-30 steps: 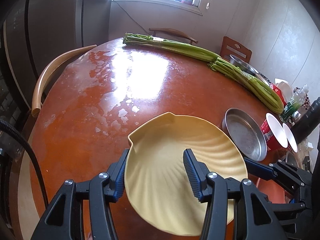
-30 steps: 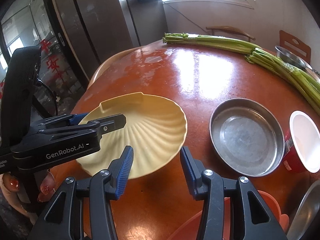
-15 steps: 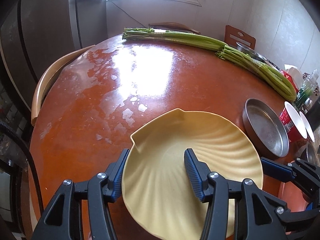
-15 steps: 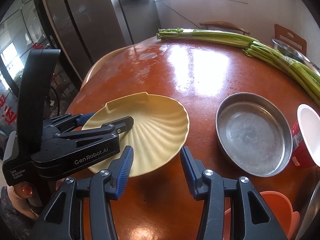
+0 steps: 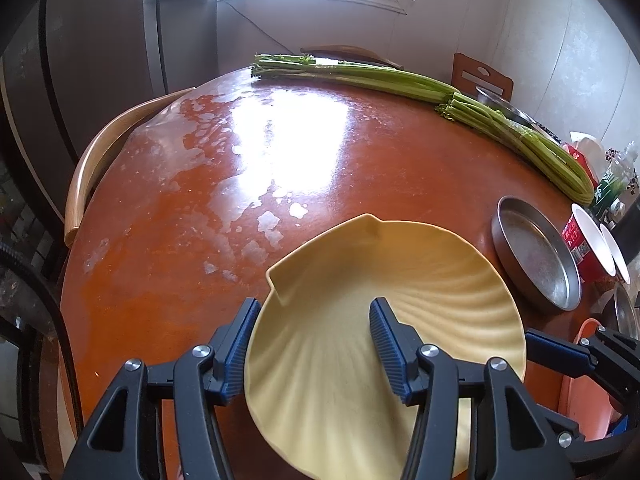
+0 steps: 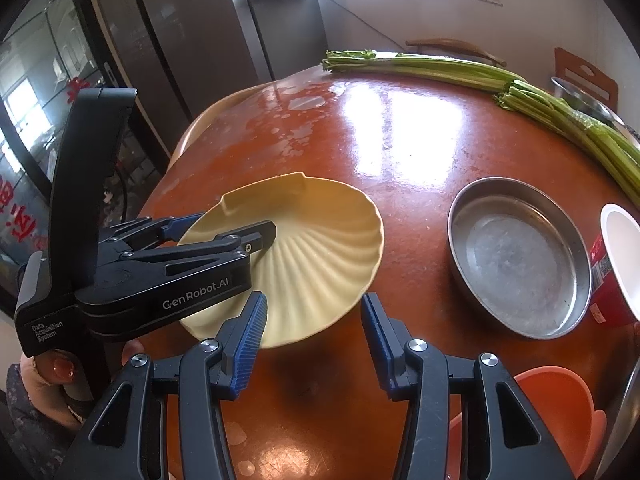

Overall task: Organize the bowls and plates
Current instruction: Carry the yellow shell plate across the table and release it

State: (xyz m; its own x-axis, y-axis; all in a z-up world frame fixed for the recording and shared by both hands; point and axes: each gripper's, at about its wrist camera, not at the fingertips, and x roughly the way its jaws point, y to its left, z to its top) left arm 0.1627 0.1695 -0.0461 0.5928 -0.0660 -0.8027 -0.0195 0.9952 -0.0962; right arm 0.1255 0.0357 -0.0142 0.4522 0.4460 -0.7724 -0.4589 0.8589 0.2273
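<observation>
Straddling the near-left rim of the yellow shell plate [image 5: 440, 300], the left gripper [image 5: 314, 308] has one finger inside the dish and the other outside the edge. The jaws stand fairly wide. Whether the pads actually bite the plate can't be told from either view.

The right gripper [image 6: 313, 300] is apart and empty, with nothing between its fingers. The plate's near edge sits just ahead of it, to its left.

Key relation: the plate is at the near-left part of the round table [image 6: 400, 152], fan side toward the right and notched hinge end away from the cameras. The steel pan [image 6: 520, 256] lies to the plate's right, near but not touching. The left hand is plainly the closer one to the plate. The right one sits between plate and pan, so it is probably the better pick for the pan.

Containers:
- The steel pan is empty.
- The red paper cup [image 6: 616, 264] lies on its side by the pan, its white inside showing, and looks empty.
- The orange bowl [image 6: 560, 412] is at the near right edge, with no contents visible.

Celery stalks [image 6: 440, 68] run along the far side.
</observation>
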